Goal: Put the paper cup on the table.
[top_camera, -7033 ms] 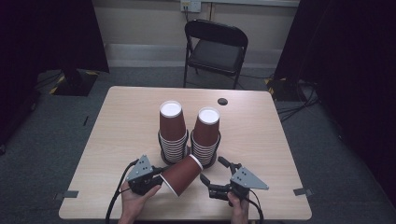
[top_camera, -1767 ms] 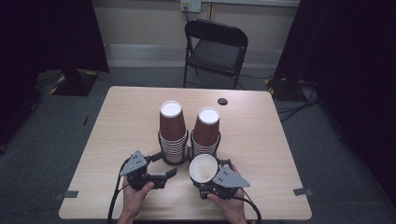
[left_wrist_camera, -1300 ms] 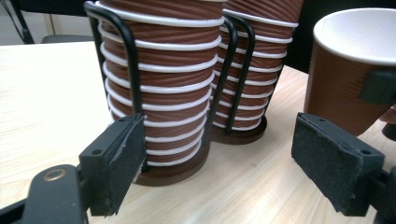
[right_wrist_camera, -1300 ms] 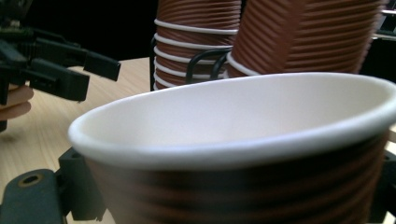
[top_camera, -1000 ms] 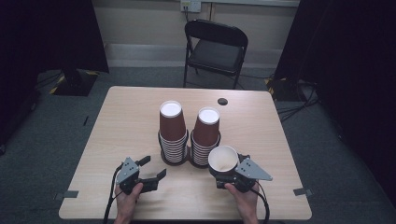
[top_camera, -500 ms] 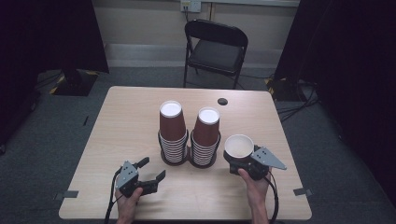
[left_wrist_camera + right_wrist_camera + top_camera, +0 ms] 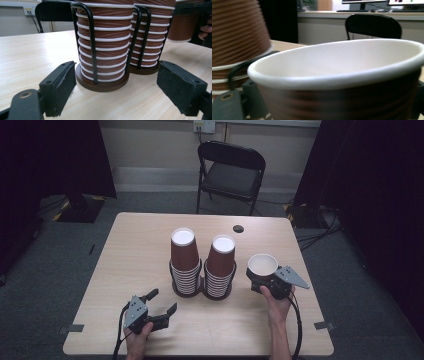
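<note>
Right gripper (image 7: 261, 276) clamps the single cup (image 7: 263, 265), mouth up, just right of the two racked cup stacks (image 7: 204, 260). Left gripper (image 7: 161, 306) gapes wide, near-left, stacks ahead. Chair (image 7: 231, 170) beyond table (image 7: 130, 250).

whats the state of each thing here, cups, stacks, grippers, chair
single paper cup: upright, mouth up, empty, clamped in the right gripper
left cup stack: upside down, nested in a wire holder, standing on the table
right cup stack: upside down, nested in its own wire holder beside the first
left gripper: open, empty, low over the table
right gripper: shut on the cup
folding chair: unfolded, empty
</note>
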`<control>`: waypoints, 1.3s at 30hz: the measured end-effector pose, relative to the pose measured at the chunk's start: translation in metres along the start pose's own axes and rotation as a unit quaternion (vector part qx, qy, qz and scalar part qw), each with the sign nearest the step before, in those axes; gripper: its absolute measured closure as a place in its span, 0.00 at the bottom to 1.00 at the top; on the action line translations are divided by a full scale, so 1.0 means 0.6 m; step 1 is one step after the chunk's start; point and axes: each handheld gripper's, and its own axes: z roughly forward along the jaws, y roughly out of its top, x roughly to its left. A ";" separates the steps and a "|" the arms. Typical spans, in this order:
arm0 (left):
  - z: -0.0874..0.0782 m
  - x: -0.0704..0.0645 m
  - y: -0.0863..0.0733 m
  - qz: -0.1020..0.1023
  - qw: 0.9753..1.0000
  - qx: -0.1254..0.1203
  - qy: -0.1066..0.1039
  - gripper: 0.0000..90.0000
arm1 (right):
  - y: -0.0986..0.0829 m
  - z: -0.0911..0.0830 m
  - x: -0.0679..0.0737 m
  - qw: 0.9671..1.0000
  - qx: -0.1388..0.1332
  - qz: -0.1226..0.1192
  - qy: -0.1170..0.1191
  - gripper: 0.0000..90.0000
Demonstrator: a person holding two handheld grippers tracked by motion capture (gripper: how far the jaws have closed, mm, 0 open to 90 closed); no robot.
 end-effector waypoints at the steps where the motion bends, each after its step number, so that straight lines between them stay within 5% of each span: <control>1: -0.001 0.003 0.000 -0.010 1.000 -0.003 -0.004 0.17 | -0.004 0.011 -0.005 1.000 0.010 0.002 -0.005 0.10; 17: 0.000 -0.003 0.000 -0.002 1.000 0.000 0.016 0.17 | -0.042 0.056 -0.021 0.999 0.037 0.030 -0.002 0.09; 20: -0.001 -0.002 -0.001 -0.003 1.000 -0.004 0.017 0.17 | -0.045 0.058 -0.017 0.999 0.042 0.020 -0.001 0.09; 39: -0.001 -0.005 -0.001 0.004 1.000 -0.006 0.023 0.18 | -0.056 0.012 -0.025 0.997 0.075 0.024 -0.002 0.11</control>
